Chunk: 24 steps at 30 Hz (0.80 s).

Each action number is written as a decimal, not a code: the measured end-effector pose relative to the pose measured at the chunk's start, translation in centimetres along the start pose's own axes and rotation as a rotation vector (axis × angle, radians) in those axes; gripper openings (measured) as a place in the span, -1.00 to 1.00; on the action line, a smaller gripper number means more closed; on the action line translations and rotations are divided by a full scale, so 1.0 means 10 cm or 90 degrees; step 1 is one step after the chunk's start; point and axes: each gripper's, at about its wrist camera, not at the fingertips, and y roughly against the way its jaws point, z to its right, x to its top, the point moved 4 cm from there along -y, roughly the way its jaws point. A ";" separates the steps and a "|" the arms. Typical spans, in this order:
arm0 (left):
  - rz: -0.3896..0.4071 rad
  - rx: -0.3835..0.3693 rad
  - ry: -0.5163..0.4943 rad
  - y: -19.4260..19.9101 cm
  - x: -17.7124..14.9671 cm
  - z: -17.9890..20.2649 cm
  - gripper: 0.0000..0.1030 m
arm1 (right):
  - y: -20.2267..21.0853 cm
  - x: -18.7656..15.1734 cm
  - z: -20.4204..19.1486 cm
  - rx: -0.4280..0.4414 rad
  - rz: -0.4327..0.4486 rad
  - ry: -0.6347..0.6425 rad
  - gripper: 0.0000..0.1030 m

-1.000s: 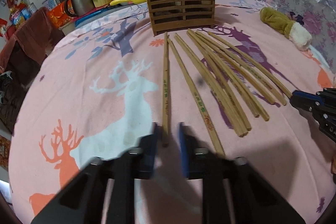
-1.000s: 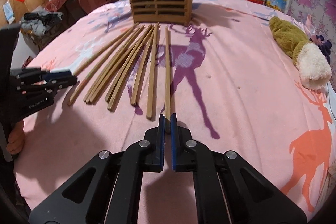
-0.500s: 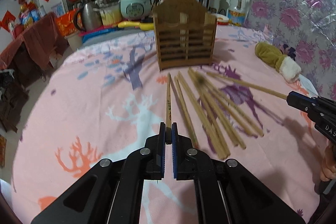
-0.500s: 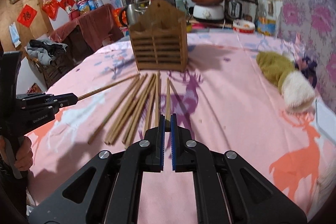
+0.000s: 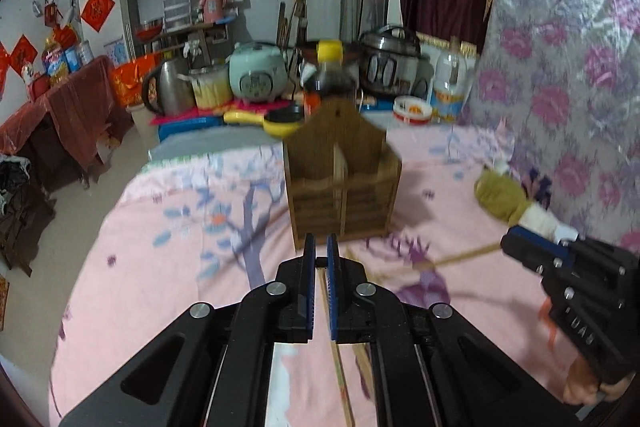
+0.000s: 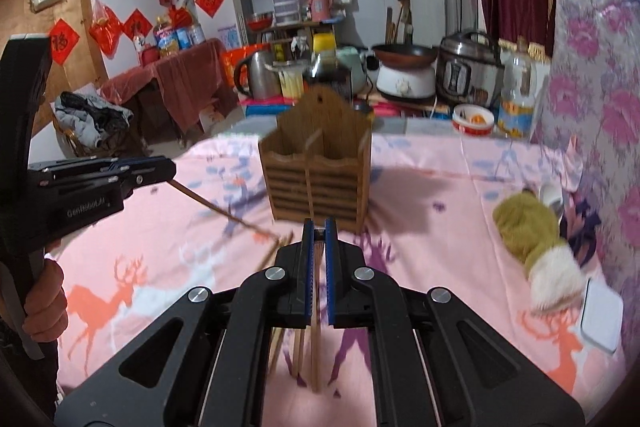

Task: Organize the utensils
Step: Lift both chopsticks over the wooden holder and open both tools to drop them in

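Each gripper has one chopstick pinched between its blue pads, jaws nearly together. The left gripper [image 5: 320, 247] grips its chopstick [image 6: 224, 213] end-on, so from its own camera you only get the tip between the pads; the right wrist view shows the stick slanting down out of the left jaws toward the pink deer-print bench [image 6: 440, 195]. Same deal with the right gripper [image 6: 319, 231]: its chopstick [image 5: 464, 255] pokes out of the jaws sideways in the left view.

Straight ahead of both sets of jaws sits the wooden chopstick holder [image 6: 316, 171], upright, two compartments, slatted front. The loose chopsticks [image 6: 308, 351] lie on the bench below and behind the right jaws.

Readable text: the left gripper's body says "GenRobot.AI" in the right view; the right one shows letters too blurry to read. Right of the jaws lies an olive and white plush toy [image 6: 532, 239]. Beyond the holder: a yellow-capped bottle [image 5: 330, 67], a mint rice cooker [image 5: 258, 73], and red paper wall decorations [image 6: 64, 41] with Chinese characters.
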 end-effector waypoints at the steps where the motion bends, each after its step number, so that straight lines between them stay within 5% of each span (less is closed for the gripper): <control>1: 0.009 0.001 0.000 0.03 0.12 0.00 -0.89 | 0.02 0.08 0.00 -0.001 0.009 0.001 -0.88; 10: 0.089 0.000 0.029 0.18 0.92 0.00 -0.89 | 0.09 0.73 0.00 -0.017 0.121 -0.026 -0.88; 18: 0.265 0.045 0.064 0.29 1.38 -0.02 -0.89 | 0.13 1.21 0.06 -0.077 0.320 -0.059 -0.89; 22: 0.279 0.059 0.053 0.00 1.29 0.03 -0.89 | -0.19 1.13 0.12 -0.086 0.307 -0.053 -0.88; 24: 0.254 0.054 0.051 -0.24 1.20 0.05 -0.89 | -0.47 1.08 0.18 -0.077 0.243 -0.046 -0.88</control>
